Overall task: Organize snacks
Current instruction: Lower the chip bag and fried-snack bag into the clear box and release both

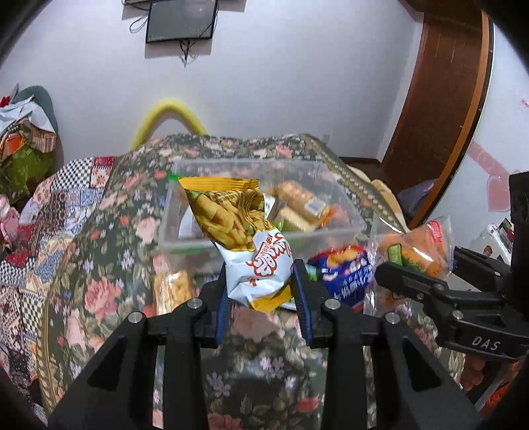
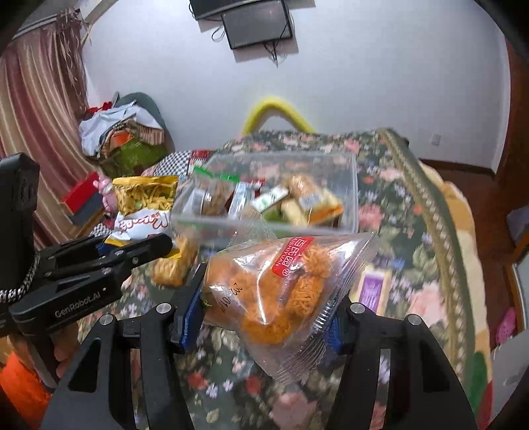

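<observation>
Two black two-finger grippers with blue ribbed pads, raised side by side over a bed draped in a floral woven cover (image 1: 99, 264).

Left gripper (image 1: 261, 284): jaws clamped tight on the lower end of a crinkled foil snack bag (image 1: 238, 231), yellow and white with orange lettering and pictured fried sticks. Bag upright, long axis running up and away from the fingers, sealed yellow top edge toward the far wall, leaning slightly left.

Right gripper (image 2: 264, 311): jaws partly apart, pads pressed on both sides of a clear plastic packet (image 2: 284, 284) of fuzzy orange shredded snack with a red label. Packet roughly triangular, puffed, widest corner pointing up and right, one crimped edge hanging below the fingers.

Beyond both, a rectangular clear plastic bin (image 1: 344, 228) resting on the cover, holding several small wrapped snacks. More loose packets lying on the cover in front of the bin: a blue bag (image 1: 344, 274) and a pale crackers packet (image 1: 172, 291), partly hidden behind the held bags. Yellow curved tube (image 2: 277, 109) behind the bed, dark wall screen (image 2: 258, 23) above.
</observation>
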Demonstrator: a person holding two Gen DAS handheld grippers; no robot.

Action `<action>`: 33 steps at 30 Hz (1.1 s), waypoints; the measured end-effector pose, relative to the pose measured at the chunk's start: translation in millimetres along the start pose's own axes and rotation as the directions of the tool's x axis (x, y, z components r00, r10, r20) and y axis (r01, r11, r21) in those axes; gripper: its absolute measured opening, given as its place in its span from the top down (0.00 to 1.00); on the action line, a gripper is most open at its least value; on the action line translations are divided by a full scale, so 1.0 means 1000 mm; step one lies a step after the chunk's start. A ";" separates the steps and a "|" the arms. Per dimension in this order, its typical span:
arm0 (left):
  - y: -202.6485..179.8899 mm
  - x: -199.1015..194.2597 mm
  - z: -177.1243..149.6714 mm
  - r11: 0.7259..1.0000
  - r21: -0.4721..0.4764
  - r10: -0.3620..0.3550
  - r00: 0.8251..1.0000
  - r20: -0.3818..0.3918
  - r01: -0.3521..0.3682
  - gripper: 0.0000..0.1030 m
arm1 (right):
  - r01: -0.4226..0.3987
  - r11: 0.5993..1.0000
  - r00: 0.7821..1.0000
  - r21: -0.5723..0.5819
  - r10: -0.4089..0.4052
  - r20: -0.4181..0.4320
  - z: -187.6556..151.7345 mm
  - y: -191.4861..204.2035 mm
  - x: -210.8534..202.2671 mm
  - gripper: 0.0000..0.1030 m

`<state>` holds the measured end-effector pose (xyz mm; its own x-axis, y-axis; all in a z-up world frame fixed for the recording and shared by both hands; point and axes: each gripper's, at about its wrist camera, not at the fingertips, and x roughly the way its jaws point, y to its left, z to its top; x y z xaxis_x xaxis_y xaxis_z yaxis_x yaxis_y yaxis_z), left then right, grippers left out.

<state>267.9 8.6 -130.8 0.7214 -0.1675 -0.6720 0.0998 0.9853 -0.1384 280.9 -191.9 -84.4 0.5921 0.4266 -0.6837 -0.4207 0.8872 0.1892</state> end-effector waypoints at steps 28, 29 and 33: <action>0.002 0.112 0.078 1.000 0.012 0.013 0.998 -0.061 -0.013 0.67 | 0.116 0.993 0.993 0.034 -0.117 0.034 0.081 -0.045 0.076 0.46; 0.004 0.117 0.079 1.000 0.007 0.011 0.998 -0.069 -0.010 0.67 | 0.116 0.993 0.993 0.033 -0.117 0.030 0.082 -0.046 0.079 0.46; 0.010 0.140 0.080 1.000 -0.011 0.014 0.994 -0.104 -0.015 0.67 | 0.119 0.993 0.993 0.020 -0.119 0.010 0.086 -0.048 0.094 0.46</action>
<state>424.8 -2.9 -168.5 0.6472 -0.1561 -0.7462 0.0816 0.9874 -0.1358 416.1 -179.5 -97.7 0.6451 0.3197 -0.6940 -0.3332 0.9351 0.1210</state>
